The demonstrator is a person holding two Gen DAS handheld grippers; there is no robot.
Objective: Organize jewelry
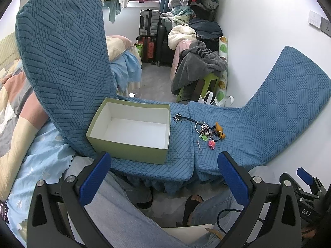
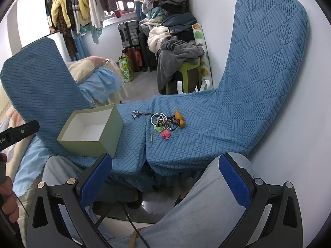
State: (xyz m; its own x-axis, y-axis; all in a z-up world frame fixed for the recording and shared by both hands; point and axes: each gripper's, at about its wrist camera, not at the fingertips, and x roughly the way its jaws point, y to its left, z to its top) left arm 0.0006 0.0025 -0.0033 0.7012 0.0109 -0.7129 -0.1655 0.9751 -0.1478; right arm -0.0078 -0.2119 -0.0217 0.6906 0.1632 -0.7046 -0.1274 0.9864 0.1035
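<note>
Left gripper (image 1: 164, 177): jaws wide apart, nothing between the blue pads; held above the person's jeans-clad legs (image 1: 124, 210), short of the near edge of the blue cushioned seats (image 1: 182, 161).

Right gripper (image 2: 165, 177): jaws likewise wide, holding nothing; same position short of the near edge.

Green box (image 1: 132, 130): lidless, white interior, nothing visible inside; stands on the left seat, beside the left backrest (image 1: 62, 62).

Jewelry pile (image 1: 209, 133): tangled heap on the right seat, just past the seam between the two seats, well apart from both grippers. Includes a silver bangle, a patterned pendant, dark beads, an orange piece (image 1: 219, 128), pink (image 1: 211, 144) and green charms.

Black cord with beaded charm (image 1: 179, 118): lies across the seam, between box and pile.

Small metal pin (image 1: 199, 145): near side of the pile, by the seam.
</note>
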